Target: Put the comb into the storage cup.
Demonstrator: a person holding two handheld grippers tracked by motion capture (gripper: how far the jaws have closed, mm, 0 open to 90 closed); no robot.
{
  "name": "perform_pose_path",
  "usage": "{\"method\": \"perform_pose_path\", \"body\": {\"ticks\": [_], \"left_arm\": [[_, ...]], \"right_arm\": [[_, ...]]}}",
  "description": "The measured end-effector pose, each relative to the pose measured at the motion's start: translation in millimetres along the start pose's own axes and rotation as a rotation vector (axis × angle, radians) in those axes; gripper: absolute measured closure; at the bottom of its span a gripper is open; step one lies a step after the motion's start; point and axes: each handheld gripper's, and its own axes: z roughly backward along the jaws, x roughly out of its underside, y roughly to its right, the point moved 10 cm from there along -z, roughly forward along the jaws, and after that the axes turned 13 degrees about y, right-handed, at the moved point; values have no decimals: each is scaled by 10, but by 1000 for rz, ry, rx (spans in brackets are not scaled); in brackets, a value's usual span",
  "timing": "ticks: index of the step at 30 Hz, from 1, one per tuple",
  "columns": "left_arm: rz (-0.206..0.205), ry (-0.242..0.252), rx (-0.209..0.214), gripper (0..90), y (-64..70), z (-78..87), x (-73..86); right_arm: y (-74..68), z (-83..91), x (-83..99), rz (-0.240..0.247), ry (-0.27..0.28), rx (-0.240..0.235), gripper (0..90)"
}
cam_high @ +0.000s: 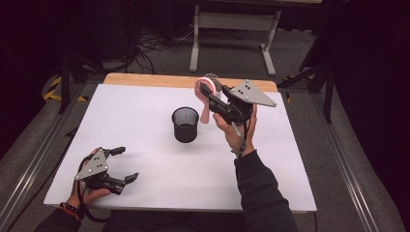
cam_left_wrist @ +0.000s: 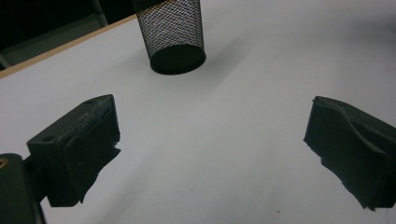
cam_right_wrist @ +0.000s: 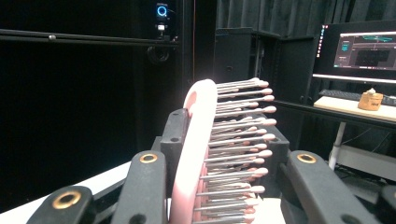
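Pink hairbrush (cam_high: 205, 94) was up in the air, clamped in the right claw (cam_high: 212, 99) above the far right part of the white tabletop (cam_high: 145, 111). Its handle hung down toward the surface, just right of the black mesh cup (cam_high: 185, 124). In the right gripper view the brush head (cam_right_wrist: 205, 154) stood on edge between the black jaws, its rows of round-tipped metal bristles (cam_right_wrist: 238, 140) pointing off to the right, and the jaws pressed on it from both sides. A monitor (cam_right_wrist: 359, 49) glowed on a desk in the dark room behind it.

The mesh cup stood upright near the middle of the tabletop. The left claw (cam_high: 123, 164) sat low at the near left corner, its jaws spread wide with nothing between them. From the left gripper view the cup (cam_left_wrist: 170, 35) stood well ahead of them.
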Motion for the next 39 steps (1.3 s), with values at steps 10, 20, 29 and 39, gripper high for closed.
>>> {"method": "perform_pose_path", "body": {"ticks": [10, 20, 29, 39], "left_arm": [[1, -6, 8, 38, 6, 2, 10], [-5, 8, 9, 38, 12, 11, -9], [-6, 1, 12, 38, 12, 14, -2], [-3, 2, 16, 37, 11, 17, -1]], "right_arm": [[-37, -98, -22, 9, 1, -6, 632], [-87, -214, 4, 14, -4, -19, 633], [-131, -312, 59, 15, -10, -24, 634], [-171, -422, 124, 7, -17, -28, 633]]}}
